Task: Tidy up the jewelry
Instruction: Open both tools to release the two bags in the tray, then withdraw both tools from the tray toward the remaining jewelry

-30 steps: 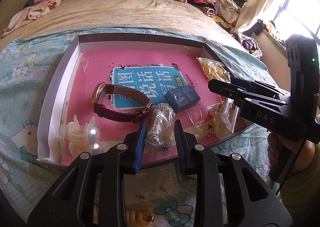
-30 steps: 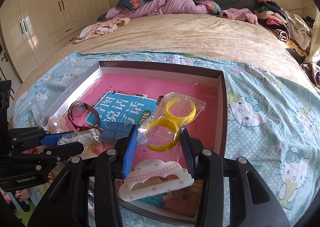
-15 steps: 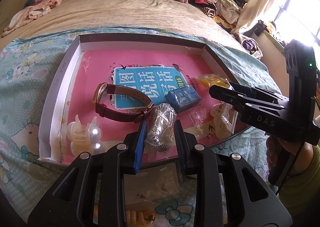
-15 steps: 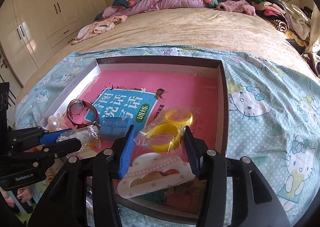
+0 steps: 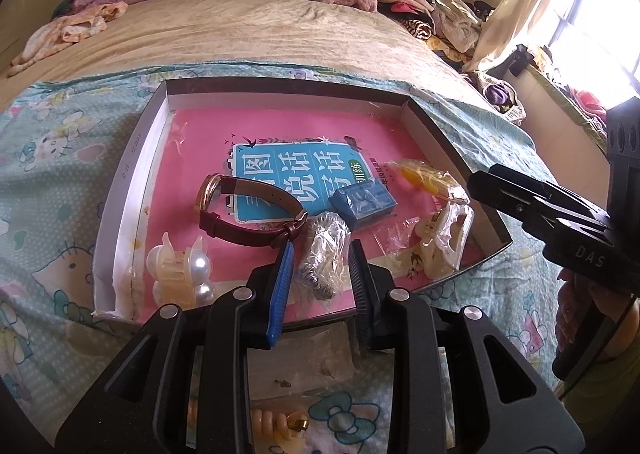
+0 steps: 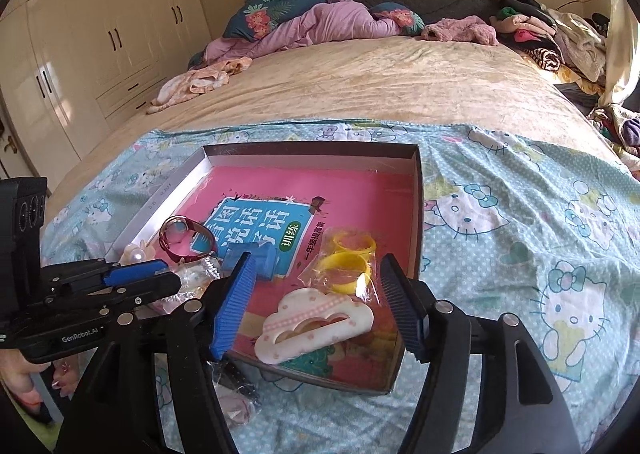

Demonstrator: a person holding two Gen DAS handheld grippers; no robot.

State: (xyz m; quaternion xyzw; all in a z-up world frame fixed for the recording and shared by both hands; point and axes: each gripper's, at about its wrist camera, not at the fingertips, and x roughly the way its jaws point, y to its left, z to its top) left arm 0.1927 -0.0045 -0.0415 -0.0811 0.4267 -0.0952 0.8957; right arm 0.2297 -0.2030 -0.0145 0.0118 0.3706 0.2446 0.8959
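1. The right gripper (image 6: 316, 296) has let go of the bag of yellow bangles (image 6: 348, 260) – its jaws are opening, nothing pressed between them. A second ago they pinched that bag above the tray; now it lies on the pink floor of the tray (image 6: 416, 213), near the right wall, just beyond the cloud-shaped clip (image 6: 312, 324).
2. That piece looks delivered, so the right hand is free for the next loose item.
3. The left gripper (image 5: 320, 278) stays clenched on a clear packet of silvery jewelry (image 5: 322, 258) at the tray's near edge – not yet set down.
4. Already in the tray: a maroon watch (image 5: 248, 213), a blue box (image 5: 362, 201), a pearl hair claw (image 5: 180, 266).
5. The tray rests on a cartoon-cat sheet (image 6: 520, 234) over a bed; cream wardrobes (image 6: 80, 33) stand left, heaped clothes far right.
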